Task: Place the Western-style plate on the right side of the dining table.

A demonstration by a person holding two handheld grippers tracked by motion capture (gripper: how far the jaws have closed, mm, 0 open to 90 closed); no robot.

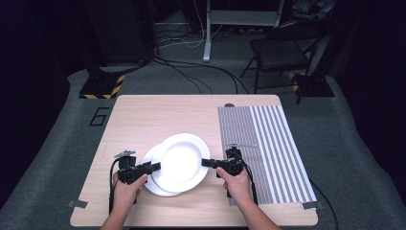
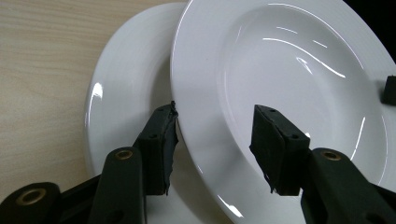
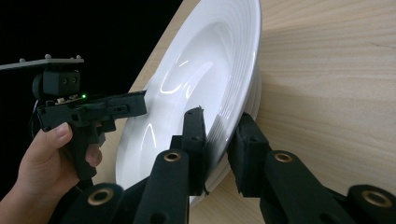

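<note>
On the left of the bench [image 1: 134, 120], my left gripper [image 1: 154, 167] reaches in toward the left rim of the upper plate [image 1: 181, 160]. Its fingers [image 2: 161, 140] stand partly apart, one on either side of that rim, with a clear gap on the inner side; from the left gripper view they do not clamp the rim, though whether the outer pad brushes the edge I cannot tell. The upper plate, white and glossy, lies on the lower plate [image 1: 152, 181], also white, shifted up and to the right so that the lower one shows as a crescent at the left and near side. Both plates sit on the bare wood at the near middle of the bench, just left of the striped mat [image 1: 268, 143]. At the right rim of the upper plate, my right gripper [image 1: 207, 163] has its fingers [image 3: 195, 140] closed onto the edge: in the right gripper view one pad lies on the inner face of the rim and the other beneath it, pressing on it. That rim appears raised off the wood on that side. The right hand [image 1: 235, 184] rests at the left border of the striped mat.
</note>
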